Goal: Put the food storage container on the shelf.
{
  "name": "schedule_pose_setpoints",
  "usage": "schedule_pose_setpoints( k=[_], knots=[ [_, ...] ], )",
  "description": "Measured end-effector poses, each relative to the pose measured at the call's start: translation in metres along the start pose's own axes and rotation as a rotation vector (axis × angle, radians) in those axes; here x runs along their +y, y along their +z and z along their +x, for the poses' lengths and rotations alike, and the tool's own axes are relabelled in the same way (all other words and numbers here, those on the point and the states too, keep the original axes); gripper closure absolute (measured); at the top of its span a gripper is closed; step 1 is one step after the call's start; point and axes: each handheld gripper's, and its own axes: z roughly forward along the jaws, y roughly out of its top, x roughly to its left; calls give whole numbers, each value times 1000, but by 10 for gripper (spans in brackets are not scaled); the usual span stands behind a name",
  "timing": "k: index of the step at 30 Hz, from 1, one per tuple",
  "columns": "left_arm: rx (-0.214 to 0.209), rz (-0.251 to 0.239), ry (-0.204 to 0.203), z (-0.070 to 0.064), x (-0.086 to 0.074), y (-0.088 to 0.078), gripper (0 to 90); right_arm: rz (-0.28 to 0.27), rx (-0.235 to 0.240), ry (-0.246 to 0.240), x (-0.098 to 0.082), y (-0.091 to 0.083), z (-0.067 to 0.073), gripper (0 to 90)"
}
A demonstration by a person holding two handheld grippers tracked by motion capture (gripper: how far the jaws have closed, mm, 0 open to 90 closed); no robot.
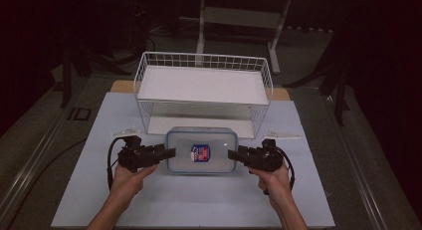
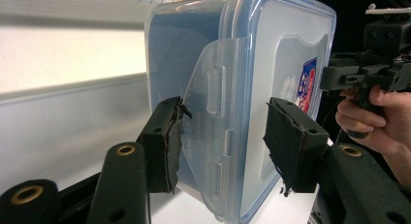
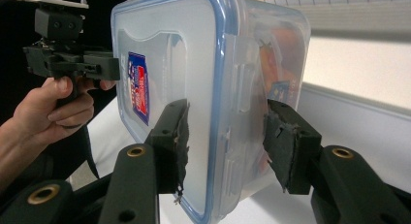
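Left claw (image 1: 169, 153) and right claw (image 1: 233, 155) clamp the container (image 1: 201, 151) at 9 and 3 o'clock; lift evenly toward the wire basket (image 1: 204, 93) at 12.

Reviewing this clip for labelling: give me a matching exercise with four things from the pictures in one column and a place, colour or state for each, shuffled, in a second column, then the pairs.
Things:
1. wire basket
2. clear lidded box
3. sticker
4. left tool

Descriptions:
A. red and blue, on the lid
B. white, at the far side of the table
C. held at both short ends
D. clamped on the box's left end

Pairs: 1-B, 2-C, 3-A, 4-D
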Motion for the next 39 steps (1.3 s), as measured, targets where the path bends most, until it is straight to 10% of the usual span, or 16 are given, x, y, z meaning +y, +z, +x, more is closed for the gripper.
schedule_pose_setpoints(
  k=[39],
  knots=[
    [-12, -92, 118, -43, 73, -24, 488, -103, -18, -117, 72, -40, 37, 524]
  ],
)
